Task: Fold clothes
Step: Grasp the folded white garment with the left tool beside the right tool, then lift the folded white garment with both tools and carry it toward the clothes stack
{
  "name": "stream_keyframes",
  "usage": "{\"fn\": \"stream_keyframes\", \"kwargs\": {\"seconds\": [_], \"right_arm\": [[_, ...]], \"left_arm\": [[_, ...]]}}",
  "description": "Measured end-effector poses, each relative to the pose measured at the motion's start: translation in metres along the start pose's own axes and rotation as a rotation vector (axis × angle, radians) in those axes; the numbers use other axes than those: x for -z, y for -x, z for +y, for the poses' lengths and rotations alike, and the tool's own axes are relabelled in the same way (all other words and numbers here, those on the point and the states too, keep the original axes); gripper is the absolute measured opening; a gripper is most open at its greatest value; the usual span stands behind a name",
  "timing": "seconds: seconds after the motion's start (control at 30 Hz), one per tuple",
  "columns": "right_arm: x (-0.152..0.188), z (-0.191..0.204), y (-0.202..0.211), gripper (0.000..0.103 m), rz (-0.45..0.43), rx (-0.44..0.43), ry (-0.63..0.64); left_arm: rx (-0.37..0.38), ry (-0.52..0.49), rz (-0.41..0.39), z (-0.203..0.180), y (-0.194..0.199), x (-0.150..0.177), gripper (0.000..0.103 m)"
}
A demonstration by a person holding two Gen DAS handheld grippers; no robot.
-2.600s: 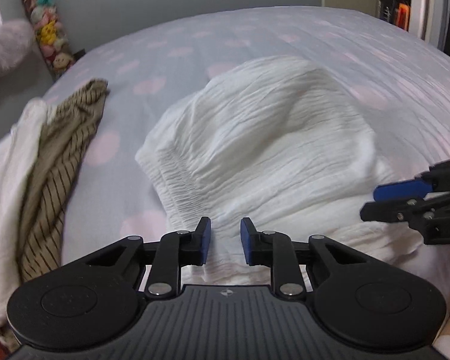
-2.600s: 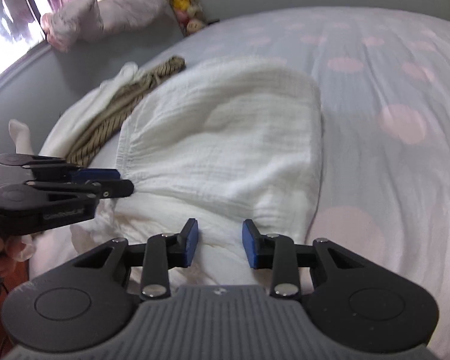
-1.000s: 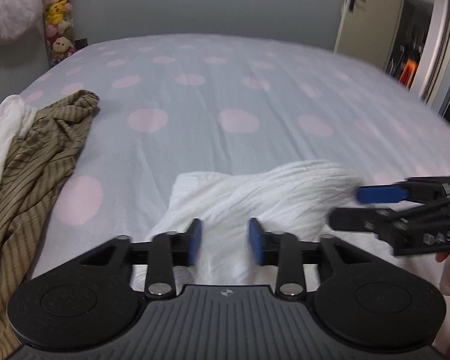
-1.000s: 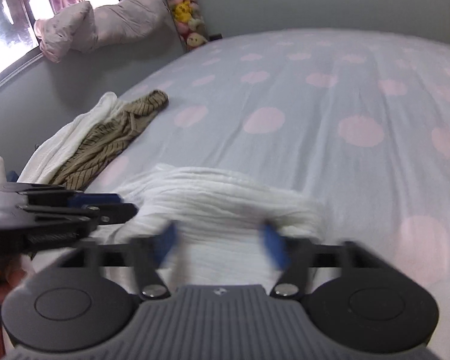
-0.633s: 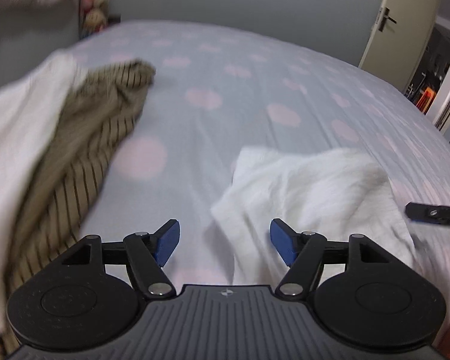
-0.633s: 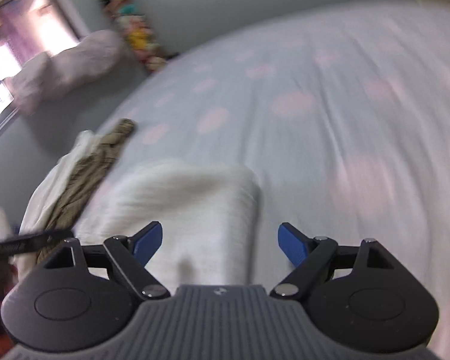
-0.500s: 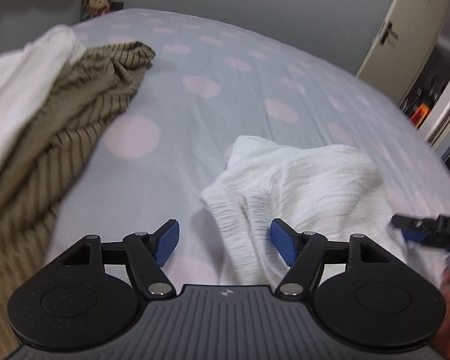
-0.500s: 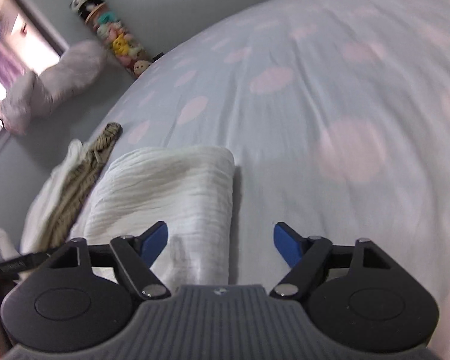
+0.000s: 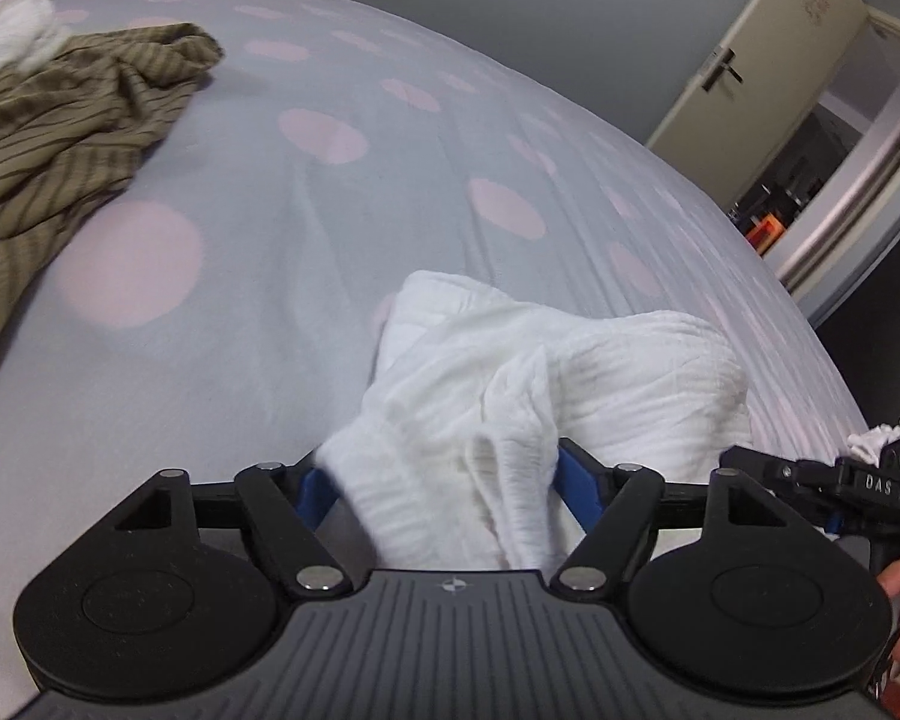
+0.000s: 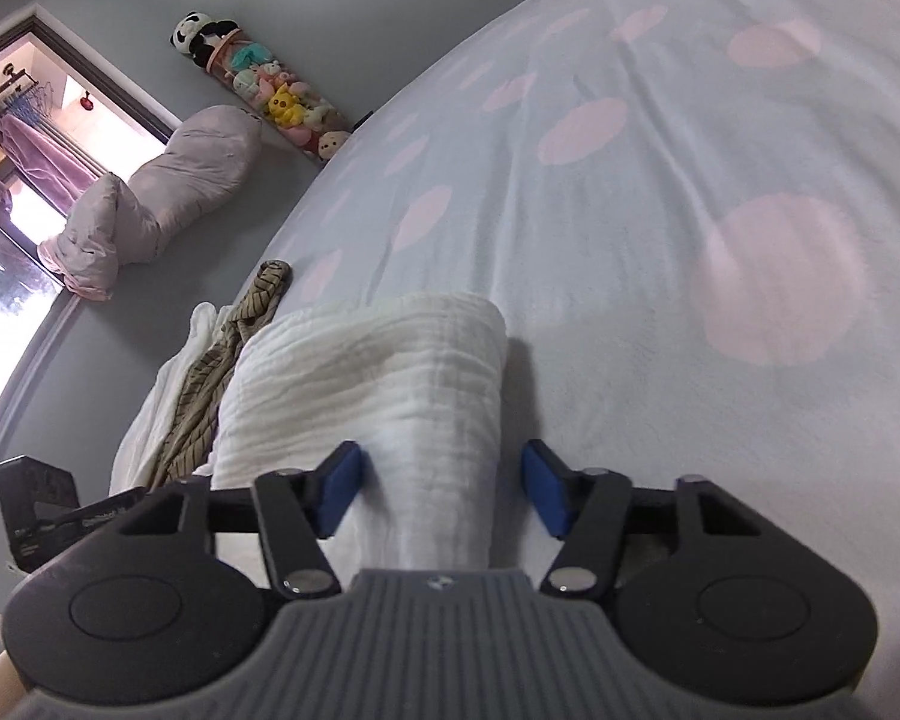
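Observation:
A white crinkled garment (image 9: pixel 570 378) lies folded into a small bundle on the bed. My left gripper (image 9: pixel 444 489) is open, its blue pads straddling the bundle's near-left end with the gathered waistband bunched between them. My right gripper (image 10: pixel 441 495) is open too, its pads either side of the bundle's near-right end (image 10: pixel 390 384), not pinching it. The right gripper's black body (image 9: pixel 834 480) shows at the right edge of the left wrist view, and the left gripper's body (image 10: pixel 60 510) at the lower left of the right wrist view.
The bed has a grey sheet with pink dots (image 9: pixel 342 192). An olive striped garment (image 9: pixel 60 120) and a white cloth (image 9: pixel 12 42) are heaped at the bed's left side. A pink pillow (image 10: pixel 168 192) and plush toys (image 10: pixel 270 96) sit by the window. A door (image 9: pixel 744 66) stands at the right.
Both grippers let go of the white garment after folding it toward me and opened wide. They have since moved in low, so each one straddles an end of the bundle.

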State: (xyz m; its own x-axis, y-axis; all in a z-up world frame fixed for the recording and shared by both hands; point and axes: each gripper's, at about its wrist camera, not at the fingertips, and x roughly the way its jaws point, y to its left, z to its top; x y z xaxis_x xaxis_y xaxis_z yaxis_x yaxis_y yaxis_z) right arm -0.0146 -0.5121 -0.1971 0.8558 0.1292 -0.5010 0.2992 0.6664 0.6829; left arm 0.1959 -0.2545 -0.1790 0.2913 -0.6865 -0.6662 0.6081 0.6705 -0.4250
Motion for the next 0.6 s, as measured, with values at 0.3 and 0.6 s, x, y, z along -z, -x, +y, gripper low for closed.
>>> {"fn": "stream_keyframes", "kwargs": {"seconds": [0.3,0.6], "right_arm": [[-0.003,0.001,-0.008,0.021,-0.003,-0.07,-0.026],[-0.004,0.044,0.044,0.018,-0.137,-0.107,0.042]], "left_arm": [[0.003,-0.043,-0.026,-0.016,0.011,-0.003,0.03],[-0.018,-0.123,-0.174,-0.068,0.07,-0.011,0.027]]}}
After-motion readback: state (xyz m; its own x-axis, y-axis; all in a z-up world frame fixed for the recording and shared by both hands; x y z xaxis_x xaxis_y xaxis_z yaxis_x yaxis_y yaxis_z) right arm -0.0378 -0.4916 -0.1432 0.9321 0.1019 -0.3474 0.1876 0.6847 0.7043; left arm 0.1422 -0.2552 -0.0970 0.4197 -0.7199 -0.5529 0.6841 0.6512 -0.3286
